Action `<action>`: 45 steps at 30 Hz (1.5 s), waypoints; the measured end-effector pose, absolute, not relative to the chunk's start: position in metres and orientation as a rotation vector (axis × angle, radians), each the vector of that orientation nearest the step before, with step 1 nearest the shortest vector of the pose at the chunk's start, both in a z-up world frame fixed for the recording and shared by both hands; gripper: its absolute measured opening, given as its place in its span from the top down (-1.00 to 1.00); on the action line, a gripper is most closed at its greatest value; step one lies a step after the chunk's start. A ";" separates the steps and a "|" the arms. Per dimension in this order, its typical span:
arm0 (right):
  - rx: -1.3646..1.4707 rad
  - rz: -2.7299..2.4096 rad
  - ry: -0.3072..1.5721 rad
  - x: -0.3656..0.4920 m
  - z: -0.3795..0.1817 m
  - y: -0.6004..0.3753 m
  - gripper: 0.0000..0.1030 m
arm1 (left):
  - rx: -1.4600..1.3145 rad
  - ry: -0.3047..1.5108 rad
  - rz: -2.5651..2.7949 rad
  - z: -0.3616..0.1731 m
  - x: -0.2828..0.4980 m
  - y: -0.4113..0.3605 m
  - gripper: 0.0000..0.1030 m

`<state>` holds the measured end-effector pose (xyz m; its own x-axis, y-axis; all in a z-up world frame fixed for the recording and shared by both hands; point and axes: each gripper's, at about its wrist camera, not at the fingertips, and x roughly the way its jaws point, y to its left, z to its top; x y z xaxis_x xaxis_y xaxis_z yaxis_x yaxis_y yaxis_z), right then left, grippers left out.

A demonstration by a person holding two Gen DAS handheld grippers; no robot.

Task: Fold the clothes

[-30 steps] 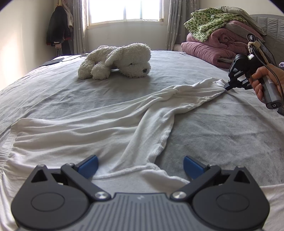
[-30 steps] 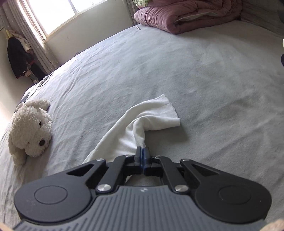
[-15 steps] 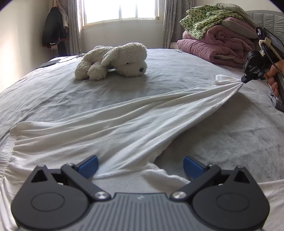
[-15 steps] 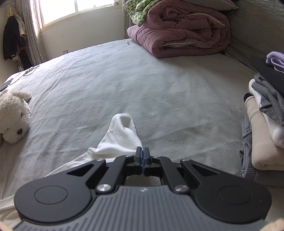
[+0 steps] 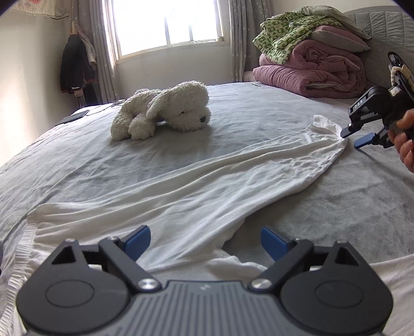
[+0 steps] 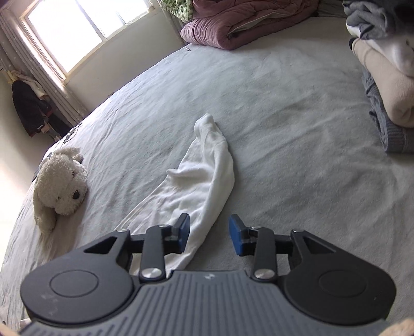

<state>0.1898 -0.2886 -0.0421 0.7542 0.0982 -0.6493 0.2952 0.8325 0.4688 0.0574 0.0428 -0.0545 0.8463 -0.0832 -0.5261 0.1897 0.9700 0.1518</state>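
Garment [image 5: 196, 191] flat on bed — sleeve between just-opened right hand-held gripper [image 6: 209, 234] pads, untouched; left hand-held gripper [image 5: 205, 239] open.

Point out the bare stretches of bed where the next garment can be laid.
Bare grey sheet lies between the white garment's sleeve and the stack of folded clothes, up to the maroon quilt. Another bare stretch lies between the stuffed dog and the quilt. Crowded: the near side, under the spread garment.

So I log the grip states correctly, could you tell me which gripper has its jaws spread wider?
The left gripper: its blue pads stand far apart over the white garment, while the right gripper is only partly open.
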 end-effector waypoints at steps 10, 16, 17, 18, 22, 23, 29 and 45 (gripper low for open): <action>0.700 -0.029 0.502 0.165 -0.074 -0.299 0.36 | 0.254 0.542 -0.304 -0.055 0.048 0.027 0.37; 0.747 0.032 0.515 0.175 -0.074 -0.306 0.36 | 0.245 0.582 -0.260 -0.064 0.060 0.030 0.40; 0.746 0.041 0.517 0.176 -0.074 -0.305 0.36 | 0.259 0.579 -0.259 -0.065 0.061 0.029 0.40; 0.748 0.050 0.518 0.176 -0.074 -0.305 0.34 | 0.270 0.578 -0.257 -0.066 0.062 0.028 0.40; 0.760 0.067 0.519 0.177 -0.074 -0.305 0.34 | 0.304 0.567 -0.251 -0.065 0.062 0.023 0.40; 0.762 0.070 0.519 0.177 -0.074 -0.305 0.34 | 0.312 0.567 -0.252 -0.065 0.063 0.022 0.40; 0.724 0.078 0.514 0.177 -0.074 -0.301 0.34 | 0.340 0.590 -0.273 -0.063 0.074 0.019 0.40; 0.651 0.029 0.461 0.173 -0.063 -0.301 0.91 | 0.337 0.623 -0.375 -0.047 0.074 0.022 0.99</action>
